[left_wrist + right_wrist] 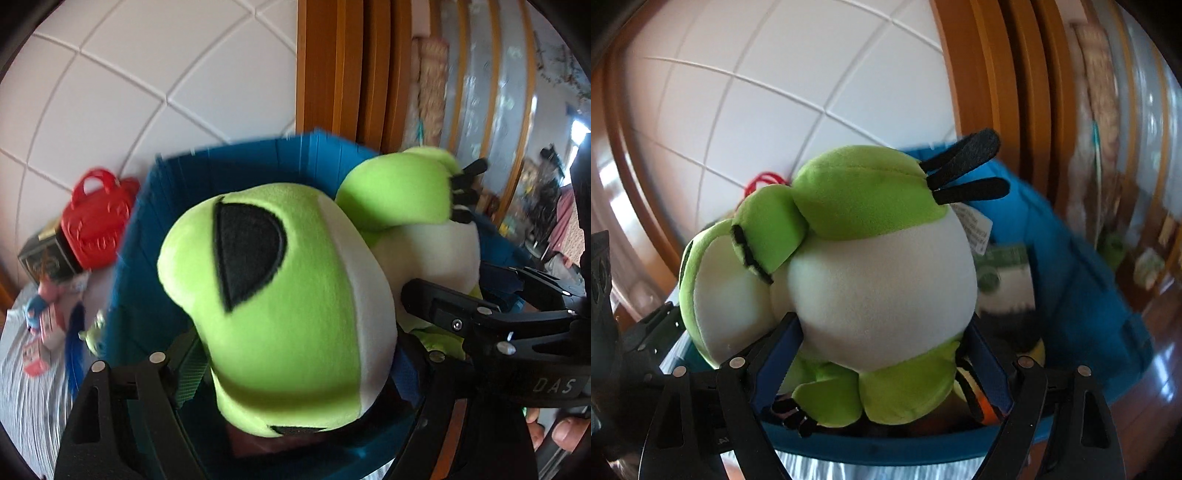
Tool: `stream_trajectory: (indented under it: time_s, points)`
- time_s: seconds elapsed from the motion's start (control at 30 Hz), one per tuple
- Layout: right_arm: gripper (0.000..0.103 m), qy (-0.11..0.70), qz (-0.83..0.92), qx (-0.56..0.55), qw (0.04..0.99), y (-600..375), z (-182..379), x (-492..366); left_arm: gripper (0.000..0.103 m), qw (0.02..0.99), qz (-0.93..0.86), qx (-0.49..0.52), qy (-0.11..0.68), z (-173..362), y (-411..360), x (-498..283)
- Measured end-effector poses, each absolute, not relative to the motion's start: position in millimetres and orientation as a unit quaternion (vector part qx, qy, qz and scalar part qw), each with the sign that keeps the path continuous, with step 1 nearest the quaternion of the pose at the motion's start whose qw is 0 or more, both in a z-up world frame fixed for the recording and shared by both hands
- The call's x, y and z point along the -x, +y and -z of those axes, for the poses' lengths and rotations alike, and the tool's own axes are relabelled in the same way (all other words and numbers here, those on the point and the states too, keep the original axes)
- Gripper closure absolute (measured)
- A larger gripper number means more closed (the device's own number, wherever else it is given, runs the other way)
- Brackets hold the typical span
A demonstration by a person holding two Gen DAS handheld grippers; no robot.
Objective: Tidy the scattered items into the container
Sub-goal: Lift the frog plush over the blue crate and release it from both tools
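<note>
A: What are we holding here?

B: A green and white frog plush [280, 295], and we have it with both grippers. Our left gripper [295, 365] has its fingers set wide around the head, pressing on either side, with the big black eye patch facing us.

A: And the right gripper [882, 354]?

B: Its blue pads [779, 354] squeeze the white belly from both sides, jaws spread wide on the plush body. In the left wrist view we can see that gripper coming in from the right against the frog's white flank.

A: Where is the frog relative to the container?

B: It hangs over the blue bin [236, 162], whose ribbed wall rises behind and around it. We cannot tell whether the plush touches the bottom. In the right wrist view some other things already lie inside the bin, too blurred to name.

A: Anything left outside?

B: Yes, to the left on the striped bed [29, 391]: a red toy bag [96, 225], a dark box [44, 258] and small blue and pink toys [44, 317]
</note>
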State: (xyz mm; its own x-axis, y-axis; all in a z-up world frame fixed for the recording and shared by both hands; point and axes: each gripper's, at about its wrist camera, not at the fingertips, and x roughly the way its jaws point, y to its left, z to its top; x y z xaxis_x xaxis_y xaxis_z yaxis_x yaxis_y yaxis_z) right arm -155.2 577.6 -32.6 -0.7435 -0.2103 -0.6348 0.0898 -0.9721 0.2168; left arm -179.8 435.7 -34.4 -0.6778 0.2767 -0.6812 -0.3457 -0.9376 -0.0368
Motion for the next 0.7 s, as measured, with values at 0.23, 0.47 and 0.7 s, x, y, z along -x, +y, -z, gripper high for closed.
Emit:
stream_trajectory:
  time_s: [0.23, 0.47, 0.7]
  points:
    - [0.013, -0.085, 0.919, -0.374, 0.094, 606.0, 64.2, 158.2, 0.017, 0.143, -0.915, 0.374, 0.051, 47.1, 442.8, 170.5]
    - [0.0, -0.085, 0.925, -0.355, 0.106, 602.4, 46.8, 146.8, 0.013, 0.132, -0.918, 0.372, 0.038, 43.5, 447.3, 149.9]
    - [0.0, -0.1, 0.934, -0.329, 0.097, 620.4, 32.9, 122.3, 0.013, 0.111, -0.939, 0.324, 0.035, 27.9, 432.9, 112.3]
